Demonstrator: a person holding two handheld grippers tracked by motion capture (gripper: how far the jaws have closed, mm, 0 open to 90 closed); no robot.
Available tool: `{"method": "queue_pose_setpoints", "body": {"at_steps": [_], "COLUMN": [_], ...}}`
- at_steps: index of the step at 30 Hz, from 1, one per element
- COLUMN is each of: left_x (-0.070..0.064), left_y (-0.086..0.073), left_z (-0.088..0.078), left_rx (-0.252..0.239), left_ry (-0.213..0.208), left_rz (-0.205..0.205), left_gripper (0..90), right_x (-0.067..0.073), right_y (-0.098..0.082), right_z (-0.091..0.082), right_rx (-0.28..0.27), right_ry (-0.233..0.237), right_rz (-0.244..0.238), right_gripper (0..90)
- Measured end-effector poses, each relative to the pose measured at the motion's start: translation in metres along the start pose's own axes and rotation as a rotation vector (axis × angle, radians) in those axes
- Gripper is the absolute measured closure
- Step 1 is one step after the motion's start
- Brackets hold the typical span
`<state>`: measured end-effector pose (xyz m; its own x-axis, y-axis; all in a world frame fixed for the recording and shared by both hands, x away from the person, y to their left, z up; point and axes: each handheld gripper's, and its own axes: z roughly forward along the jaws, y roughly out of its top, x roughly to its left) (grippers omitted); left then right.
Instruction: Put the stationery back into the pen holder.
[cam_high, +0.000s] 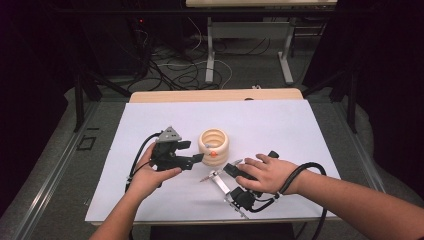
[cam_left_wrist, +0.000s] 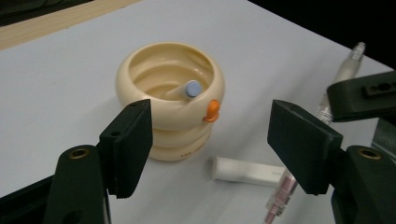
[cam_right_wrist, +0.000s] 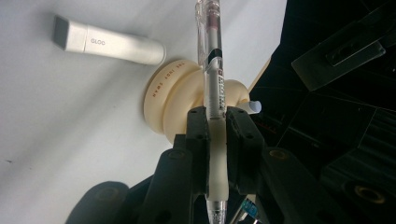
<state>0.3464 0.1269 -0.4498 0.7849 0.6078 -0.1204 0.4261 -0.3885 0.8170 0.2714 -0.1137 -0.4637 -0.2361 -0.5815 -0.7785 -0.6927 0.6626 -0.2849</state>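
Note:
A cream ribbed cup (cam_high: 213, 145) with a small orange knob (cam_left_wrist: 212, 110) stands mid-table; a white stick with a blue end (cam_left_wrist: 192, 88) leans inside it. My left gripper (cam_high: 200, 157) sits just left of the cup, pointing at it, its jaws open with nothing between them (cam_left_wrist: 212, 123). My right gripper (cam_high: 230, 168) lies low on the table to the right of the cup, shut on a clear pen (cam_right_wrist: 212, 60) by its cream grip section. The pen (cam_high: 210, 175) points left in front of the cup. A white glue stick (cam_left_wrist: 247, 170) lies on the table beside the cup.
A white sheet (cam_high: 280, 125) covers the wooden tabletop (cam_high: 215, 95). Black cables trail from both grippers toward the near edge. Beyond the table are a grey floor with loose cables (cam_high: 175, 70) and the legs of another desk (cam_high: 210, 55).

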Motion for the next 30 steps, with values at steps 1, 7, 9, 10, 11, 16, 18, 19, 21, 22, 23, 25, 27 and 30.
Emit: {"method": "queue_pose_setpoints", "body": {"at_steps": [1,7,9,10,11,16,18,19,21,22,23,25,27,30], "left_x": [-0.004,-0.018,-0.021,-0.022,-0.023,-0.028,-0.029,-0.031,-0.033,-0.035,-0.039,-0.041,-0.043,-0.046], "left_y": [0.002,0.006,0.006,0.007,0.007,0.007,0.008,0.008,0.008,0.007,0.006,0.007,0.007,0.006], "left_z": [0.002,0.011,0.012,0.012,0.013,0.017,0.017,0.019,0.020,0.021,0.023,0.024,0.025,0.028], "left_rx": [0.009,0.059,0.079,0.098,0.102,0.111,0.138,0.131,0.153,0.159,0.163,0.179,0.198,0.220], "left_ry": [-0.009,-0.027,-0.038,-0.046,-0.049,-0.044,-0.059,-0.053,-0.065,-0.071,-0.074,-0.084,-0.097,-0.109], "left_rz": [0.014,0.096,0.104,0.114,0.114,0.146,0.168,0.169,0.186,0.190,0.201,0.213,0.237,0.262], "left_gripper": [32.1,35.1,36.4,37.1,37.5,40.4,41.3,42.4,44.1,44.7,45.4,46.7,48.2,49.9], "right_x": [0.000,0.002,0.003,0.003,0.003,0.004,0.004,0.005,0.005,0.005,0.005,0.005,0.005,0.003], "right_y": [0.000,-0.001,-0.001,0.000,0.000,0.000,-0.001,-0.001,-0.001,-0.001,-0.001,-0.001,-0.001,-0.001], "right_z": [0.000,0.001,0.001,0.002,0.002,0.003,0.003,0.003,0.003,0.003,0.003,0.003,0.003,0.005], "right_rx": [-0.001,0.005,0.008,0.008,0.008,0.017,0.019,0.016,0.015,0.014,0.014,0.015,0.014,0.007], "right_ry": [-0.002,0.013,0.015,0.017,0.017,0.024,0.026,0.029,0.028,0.028,0.027,0.027,0.028,0.022], "right_rz": [0.000,-0.017,-0.016,-0.017,-0.015,-0.004,-0.002,0.004,0.007,0.007,0.008,0.007,0.012,-0.011], "right_gripper": [79.9,79.9,79.9,79.9,79.9,79.9,79.9,79.9,79.9,79.9,79.9,79.9,79.9,79.9]}}
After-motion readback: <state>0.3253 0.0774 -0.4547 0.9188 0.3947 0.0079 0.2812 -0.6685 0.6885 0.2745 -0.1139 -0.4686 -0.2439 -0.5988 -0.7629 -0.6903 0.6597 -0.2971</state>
